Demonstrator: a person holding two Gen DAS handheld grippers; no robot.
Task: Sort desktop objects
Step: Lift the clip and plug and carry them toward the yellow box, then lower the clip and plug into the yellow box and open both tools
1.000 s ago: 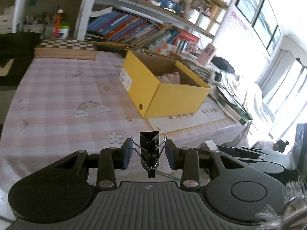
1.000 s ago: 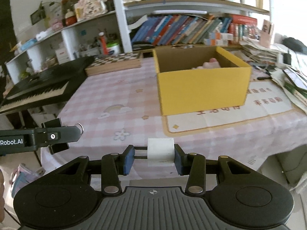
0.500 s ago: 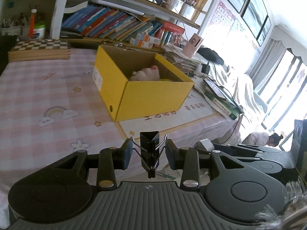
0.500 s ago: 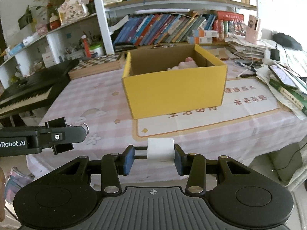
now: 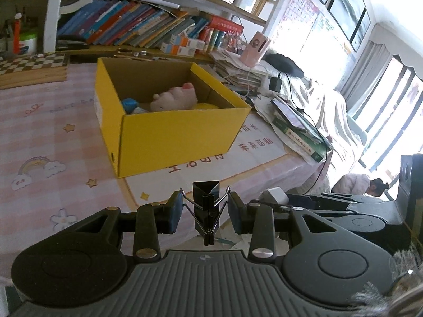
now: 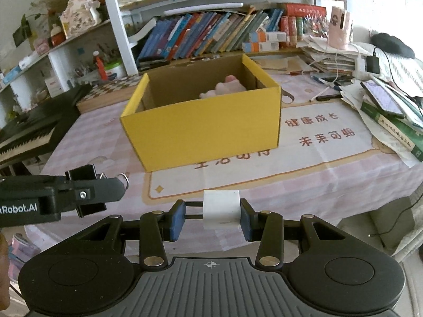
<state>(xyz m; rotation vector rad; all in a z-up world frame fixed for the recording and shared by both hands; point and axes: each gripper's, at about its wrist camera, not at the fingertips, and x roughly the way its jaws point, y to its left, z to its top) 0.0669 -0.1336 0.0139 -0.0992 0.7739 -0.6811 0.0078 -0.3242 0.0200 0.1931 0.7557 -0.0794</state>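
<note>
- Our left gripper is clamped on a black binder clip, its pads pinching the wire handles; our right gripper is clamped on a small white roll, which sits against the right pad with a thin bar bridging to the left one.
- Both loads hang just off the near edge of the desk, not yet over the yellow box.
- We judge the roll may twist loose, since it is held off-centre.
- We judge the clip could spring out, because only thin wires bear the squeeze.
- Between us and the box lies a printed mat; the box's tall near wall blocks a low approach, so we must clear its rim.
- Inside the box already rest a pink plush toy and a blue item.
- Books and papers crowd the desk's right edge; a chessboard lies at the far left corner.
</note>
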